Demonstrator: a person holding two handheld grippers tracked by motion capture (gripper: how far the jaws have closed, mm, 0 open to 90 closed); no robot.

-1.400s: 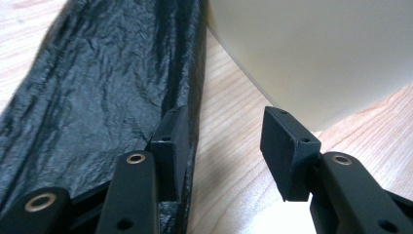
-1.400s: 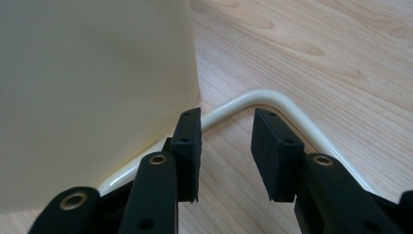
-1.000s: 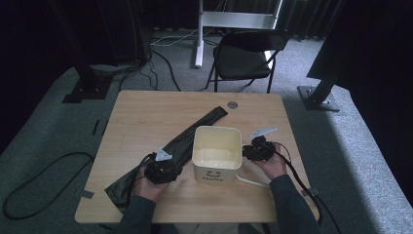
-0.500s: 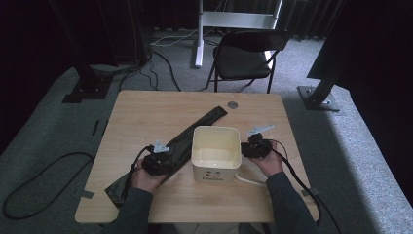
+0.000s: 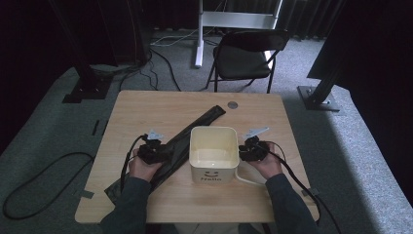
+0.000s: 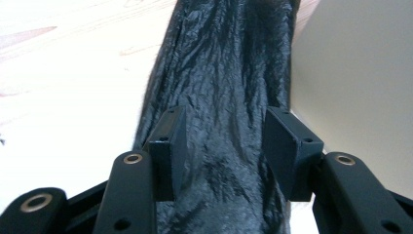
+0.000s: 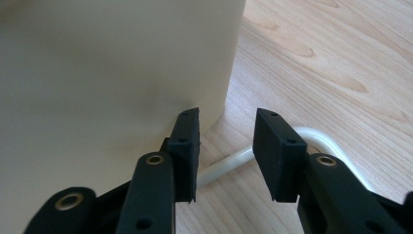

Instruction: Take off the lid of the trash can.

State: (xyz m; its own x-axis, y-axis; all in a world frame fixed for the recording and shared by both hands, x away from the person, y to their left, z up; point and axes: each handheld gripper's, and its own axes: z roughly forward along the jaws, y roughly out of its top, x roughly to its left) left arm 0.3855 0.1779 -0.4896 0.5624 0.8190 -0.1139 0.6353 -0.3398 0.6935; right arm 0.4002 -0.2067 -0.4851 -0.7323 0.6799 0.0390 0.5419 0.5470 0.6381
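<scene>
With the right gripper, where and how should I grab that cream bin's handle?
Take the handle on its curved outer loop, the part farthest from the bin. It lies flat on the table beside the bin's wall, so come down from above with the right gripper, one jaw on each side of the thin bar. The jaws stand open and already straddle it; lower, close, then lift.

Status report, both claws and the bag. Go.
Left claw open, straddling black plastic bag. Right claw open beside cream bin, over its handle. Bin sits against bag.
</scene>
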